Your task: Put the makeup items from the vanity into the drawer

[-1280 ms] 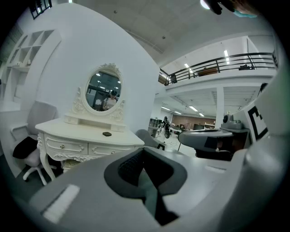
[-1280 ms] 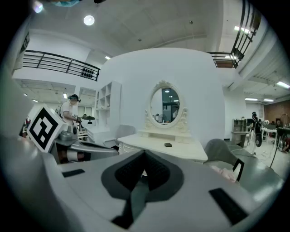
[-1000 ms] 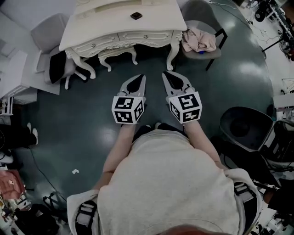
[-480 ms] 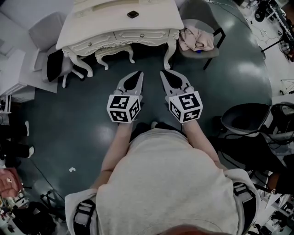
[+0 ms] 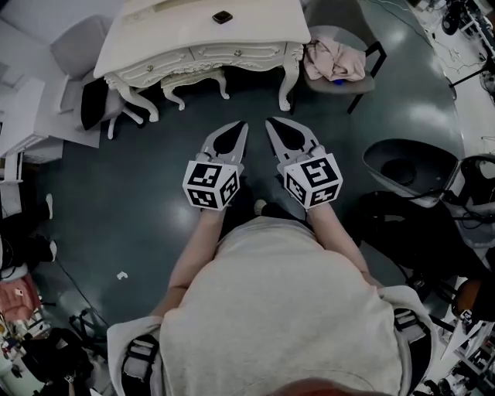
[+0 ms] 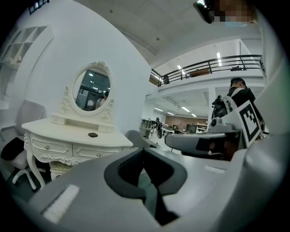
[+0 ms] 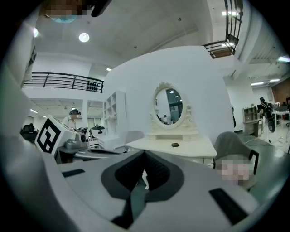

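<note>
The cream vanity (image 5: 259,27), carved and with curved legs, stands at the upper middle; a small dark square item (image 5: 223,16) lies on its smooth top; its drawer (image 5: 232,54) is closed. The left gripper (image 5: 238,126) and the right gripper (image 5: 271,122), of grey plastic, have their jaws pressed together on nothing, over the glossy dark floor (image 5: 131,193). Since a second ago, the vanity and the item have moved nearer to the upper edge.

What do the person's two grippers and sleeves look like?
The left gripper and right gripper are pale grey wedges that narrow to a point, each with a dark teardrop-shaped hollow near the tip. Each carries a white cube with black square markers. The person wears a pale top; no sleeves cover the forearms.
</note>
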